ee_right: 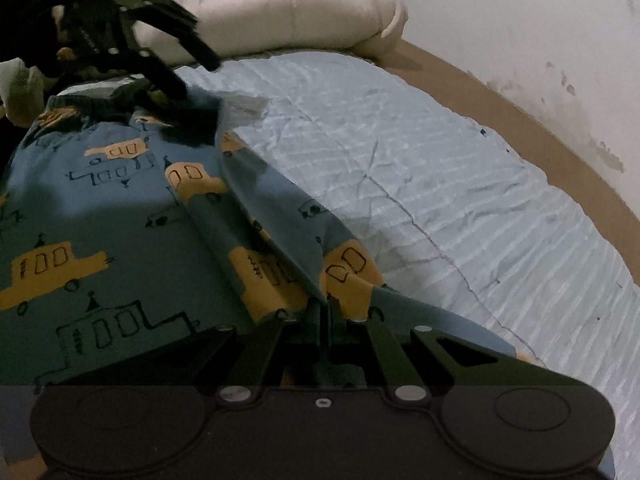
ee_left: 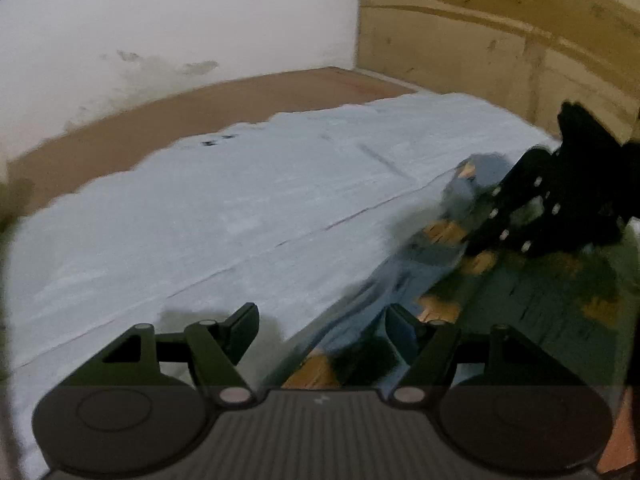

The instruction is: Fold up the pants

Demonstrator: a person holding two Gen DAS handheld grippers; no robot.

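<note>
- Right gripper (ee_right: 324, 312): nearest the right wrist camera, its jaws are pressing together on a raised ridge of the pants (ee_right: 120, 216). It is grasping the fabric at an edge. My judgement is that this pinch is gathering two layers so they travel as one in the fold.
- Pants: blue children's cloth printed with yellow buses and outlined vehicles. It is lying on the left half of the bed from the right wrist view, with one flap lifting along a diagonal crease that is running from the pinch toward the far gripper. The tension along that crease suggests the cloth is being held at one end and readied at the other.
- Left gripper (ee_left: 320, 332): in its own view the fingers are standing wide apart, released, holding nothing. The pants edge (ee_left: 360, 300) is lying between and just ahead of them, blurred. It is probably lining up to take the opposite end of the same edge.
- Light blue bedsheet (ee_right: 420, 168): it is covering the mattress to the right of the pants, wrinkled, with a thin seam line crossing it.
- Cream comforter (ee_right: 288, 4): it is sitting bunched at the head of the bed, well apart from the fold area.
- Brown bed frame (ee_left: 160, 120) and white wall (ee_left: 180, 12): they are bounding the far side.
</note>
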